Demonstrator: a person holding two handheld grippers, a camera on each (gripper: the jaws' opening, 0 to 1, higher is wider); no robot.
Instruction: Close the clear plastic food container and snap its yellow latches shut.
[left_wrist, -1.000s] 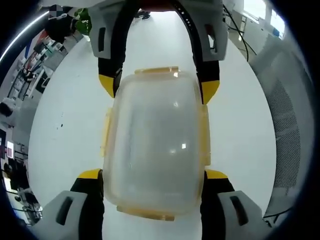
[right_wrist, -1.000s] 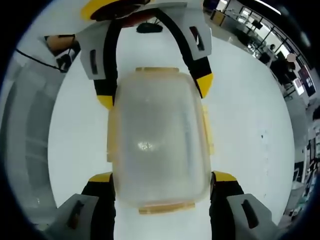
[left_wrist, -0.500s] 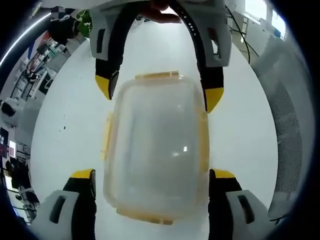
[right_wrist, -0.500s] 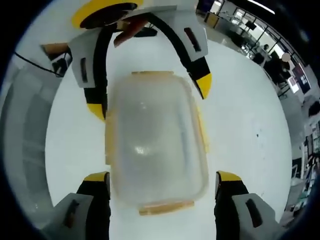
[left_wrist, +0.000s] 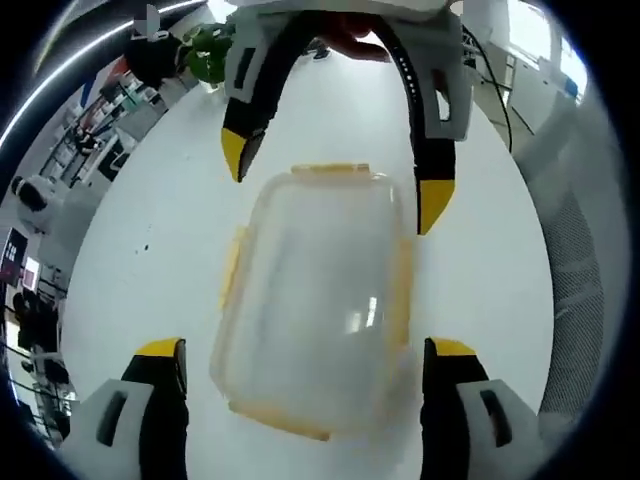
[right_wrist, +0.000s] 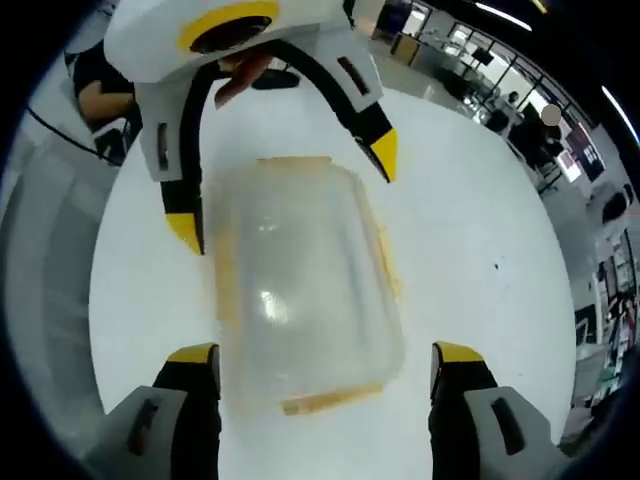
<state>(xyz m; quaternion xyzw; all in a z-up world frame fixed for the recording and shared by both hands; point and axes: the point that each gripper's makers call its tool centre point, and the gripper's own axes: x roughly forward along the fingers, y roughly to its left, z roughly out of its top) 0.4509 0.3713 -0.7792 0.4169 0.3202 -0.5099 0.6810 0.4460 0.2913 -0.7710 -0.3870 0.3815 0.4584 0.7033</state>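
Left gripper view: my left gripper hangs over the container with its jaws spread wide, one yellow tip on each long side and neither touching the plastic. The container sits on the white table, lid in place, directly ahead between my jaws. Yellow latches show along its edges: one at the far end, one on the left side, one at the near end. Whether each is snapped down I cannot tell through the blur. My right gripper faces me from the far end, jaws also spread, astride that end of the container.

Right gripper view: my right gripper stands apart from the container, jaws wide, tips clear of both long sides. The near-end latch lies just ahead between my tips; a side latch runs along the right edge. My left gripper straddles the far end.

To do this step well, I judge I should check each latch in turn, steady the container with one gripper, and press any raised flap flat against the wall with the other, coming square onto it so the box does not skid on the smooth table.
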